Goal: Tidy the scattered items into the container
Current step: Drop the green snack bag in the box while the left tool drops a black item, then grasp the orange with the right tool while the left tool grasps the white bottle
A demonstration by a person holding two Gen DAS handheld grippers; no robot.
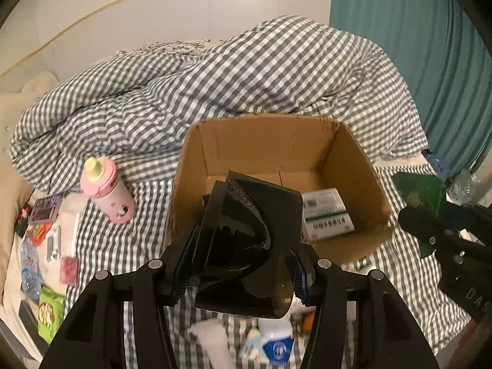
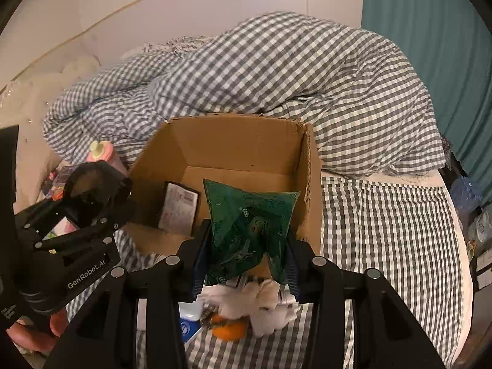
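Green packet pinched between right jaws.

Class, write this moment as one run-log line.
left gripper: shut on black wallet | right gripper: shut on green packet | cardboard box: open, holds white carton | both poised near box

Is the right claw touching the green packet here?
Touching. The right wrist view shows the right claw shut on the green packet, both fingers pressed against its sides above the cardboard box.
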